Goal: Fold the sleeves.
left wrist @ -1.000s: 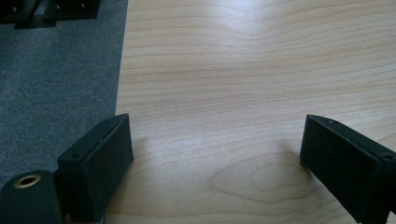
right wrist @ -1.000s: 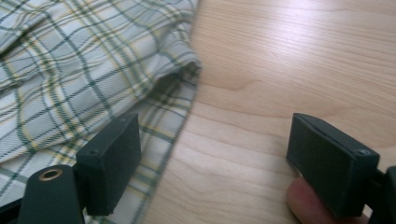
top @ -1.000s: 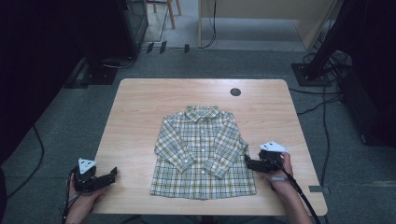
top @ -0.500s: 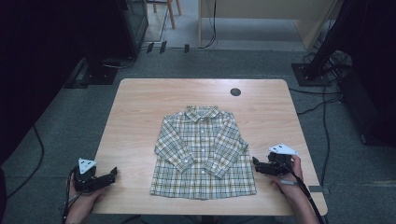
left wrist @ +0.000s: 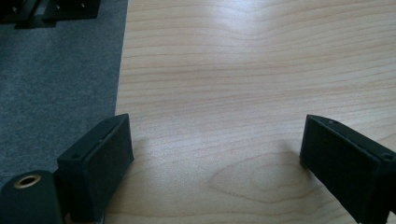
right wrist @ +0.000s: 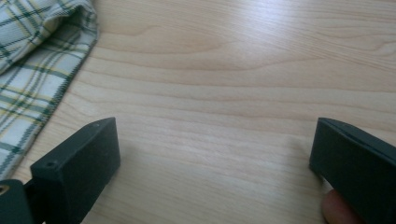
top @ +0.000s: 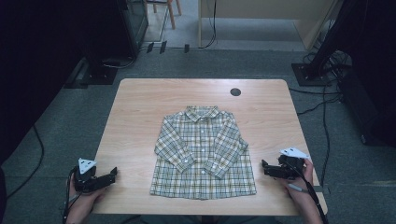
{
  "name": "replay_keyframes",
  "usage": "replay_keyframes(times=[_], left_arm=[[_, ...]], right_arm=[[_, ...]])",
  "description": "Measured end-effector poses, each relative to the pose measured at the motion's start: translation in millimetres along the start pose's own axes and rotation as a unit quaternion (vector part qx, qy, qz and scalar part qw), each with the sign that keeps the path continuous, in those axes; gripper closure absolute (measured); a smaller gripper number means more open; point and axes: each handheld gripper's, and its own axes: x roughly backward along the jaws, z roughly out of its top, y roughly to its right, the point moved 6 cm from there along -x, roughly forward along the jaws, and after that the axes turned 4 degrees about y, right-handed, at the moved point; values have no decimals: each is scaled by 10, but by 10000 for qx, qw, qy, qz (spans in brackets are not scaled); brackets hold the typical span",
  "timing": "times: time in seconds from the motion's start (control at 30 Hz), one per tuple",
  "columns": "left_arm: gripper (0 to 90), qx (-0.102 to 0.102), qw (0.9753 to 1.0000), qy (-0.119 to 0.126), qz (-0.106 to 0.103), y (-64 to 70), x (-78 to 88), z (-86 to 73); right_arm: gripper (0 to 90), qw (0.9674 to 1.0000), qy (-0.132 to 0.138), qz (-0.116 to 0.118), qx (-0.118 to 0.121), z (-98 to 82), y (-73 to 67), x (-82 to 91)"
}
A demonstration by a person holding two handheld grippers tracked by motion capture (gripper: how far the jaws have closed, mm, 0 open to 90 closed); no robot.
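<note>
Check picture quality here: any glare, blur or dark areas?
High view: table and shirt evenly lit, surroundings very dark. Left gripper view: pale glare on the wood, near jaws soft. Right gripper view: sheen on the wood at top, shirt edge slightly blurred.

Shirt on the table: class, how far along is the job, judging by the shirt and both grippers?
Done: the shirt lies flat on the table, buttoned, sleeves crossed over its front. In hand: nothing; the right gripper, jaws just opened, sits beside the hem, and the left gripper waits open at the table's edge. Left: any folding of the body.
</note>
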Motion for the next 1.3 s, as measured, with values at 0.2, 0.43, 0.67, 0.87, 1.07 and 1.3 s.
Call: replay_keyframes(times=[0.2, 0.43, 0.67, 0.87, 1.07, 1.3], left_arm=[[96, -29, 10000, 1, -36, 11, 1, -1], [67, -45, 9998, -71, -186, 29, -11, -6], [0, -173, 9996, -135, -198, 58, -18, -13], [0, -172, 9996, -138, -188, 56, -18, -13], [0, -171, 9996, -138, -184, 55, -18, -13], [0, -171, 9996, -137, -190, 56, -19, -13]], right_arm=[[0, 10000, -11, -68, -46, -46, 86, 51], [0, 9998, -12, -131, -116, -109, 176, 126], [0, 9996, -17, -223, -191, -186, 283, 219], [0, 9990, -11, -333, -282, -255, 387, 302], [0, 9987, -11, -390, -333, -330, 476, 391], [0, 9984, -12, -431, -367, -412, 541, 489]])
